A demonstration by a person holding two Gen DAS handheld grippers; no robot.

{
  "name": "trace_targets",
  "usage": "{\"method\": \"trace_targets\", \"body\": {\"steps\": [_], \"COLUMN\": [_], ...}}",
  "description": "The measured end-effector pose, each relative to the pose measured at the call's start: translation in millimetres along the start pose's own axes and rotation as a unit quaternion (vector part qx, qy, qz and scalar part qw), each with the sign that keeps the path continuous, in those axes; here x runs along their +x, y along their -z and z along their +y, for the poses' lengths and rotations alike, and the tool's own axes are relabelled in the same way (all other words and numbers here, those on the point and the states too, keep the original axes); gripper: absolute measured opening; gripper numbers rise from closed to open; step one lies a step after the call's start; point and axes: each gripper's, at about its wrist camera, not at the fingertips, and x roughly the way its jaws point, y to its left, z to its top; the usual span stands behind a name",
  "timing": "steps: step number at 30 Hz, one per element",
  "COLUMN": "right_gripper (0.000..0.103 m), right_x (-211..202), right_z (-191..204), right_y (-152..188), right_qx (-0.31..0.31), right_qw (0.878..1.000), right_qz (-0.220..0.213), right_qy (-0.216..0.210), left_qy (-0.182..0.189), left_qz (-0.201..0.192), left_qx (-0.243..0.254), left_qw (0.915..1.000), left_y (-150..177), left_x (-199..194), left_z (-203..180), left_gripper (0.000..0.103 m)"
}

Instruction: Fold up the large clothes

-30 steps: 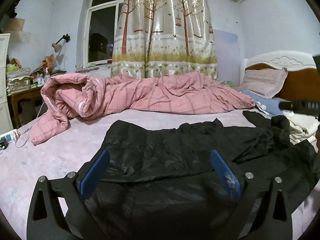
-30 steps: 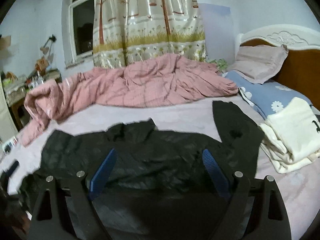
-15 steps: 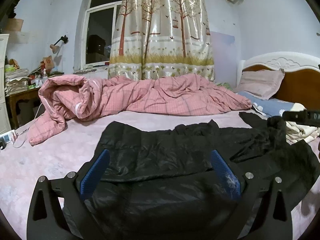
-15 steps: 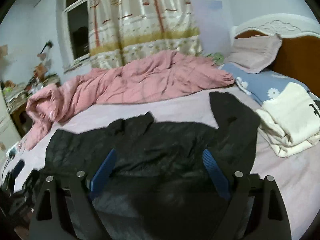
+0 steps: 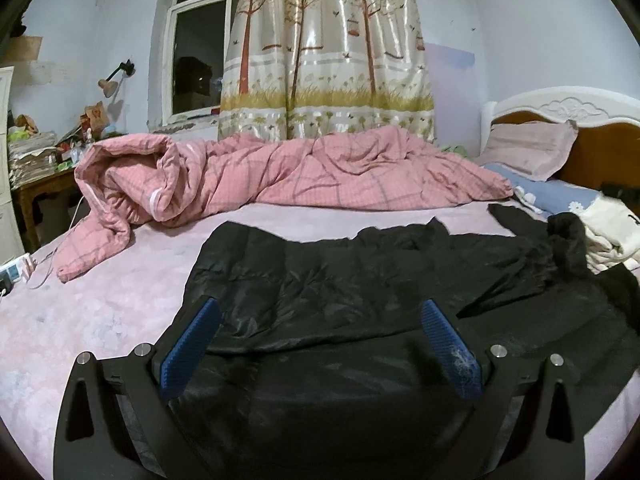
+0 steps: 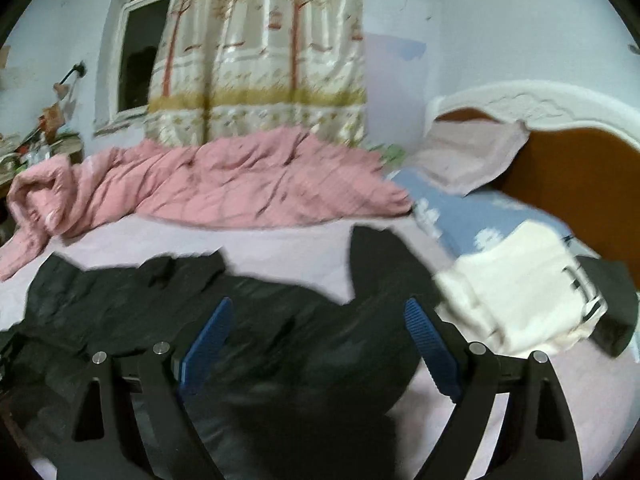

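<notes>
A large black padded jacket (image 5: 340,280) lies spread across the pink bed sheet (image 5: 100,312), one sleeve reaching toward the pillows. My left gripper (image 5: 318,312) hovers over the jacket's near part, its blue-padded jaws wide apart with nothing pinched. In the right wrist view the same jacket (image 6: 160,300) fills the lower left, its sleeve (image 6: 384,264) pointing up the bed. My right gripper (image 6: 318,312) is open above the jacket near that sleeve; this view is motion-blurred.
A rumpled pink checked quilt (image 5: 280,176) lies along the far side of the bed. Cream folded clothes (image 6: 516,296) and a blue flowered pillow (image 6: 472,216) sit by the headboard (image 6: 580,168). A cluttered side table (image 5: 40,160) stands at the left, by the window.
The right gripper has swung to the right, bringing the cream clothes and headboard closer to the view's centre. The left gripper has barely shifted. Both stay open.
</notes>
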Motion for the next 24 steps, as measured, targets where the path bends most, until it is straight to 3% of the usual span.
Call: {"method": "trace_targets", "body": {"steps": [3, 8, 12, 15, 20, 24], "right_gripper": [0.089, 0.089, 0.089, 0.089, 0.089, 0.089], "right_x": [15, 73, 108, 126, 150, 169], "right_z": [-35, -81, -93, -104, -147, -150], "right_y": [-9, -13, -27, -26, -5, 10], "right_qx": [0.069, 0.146, 0.138, 0.15, 0.254, 0.255], "right_qw": [0.997, 0.987, 0.987, 0.984, 0.958, 0.949], "right_qz": [-0.005, 0.052, 0.079, 0.098, 0.131, 0.171], "right_qy": [0.016, 0.044, 0.008, 0.009, -0.006, -0.073], "left_qy": [0.001, 0.005, 0.001, 0.005, 0.012, 0.011], "left_qz": [0.012, 0.055, 0.079, 0.095, 0.103, 0.104], "left_qx": [-0.013, -0.022, -0.013, -0.018, -0.027, -0.025], "left_qw": [0.9998, 0.9982, 0.9968, 0.9953, 0.9942, 0.9942], "left_y": [1, 13, 17, 20, 20, 20], "left_x": [10, 35, 45, 50, 53, 52], "left_z": [6, 4, -1, 1, 4, 4], "left_gripper": [0.1, 0.1, 0.1, 0.1, 0.1, 0.1]}}
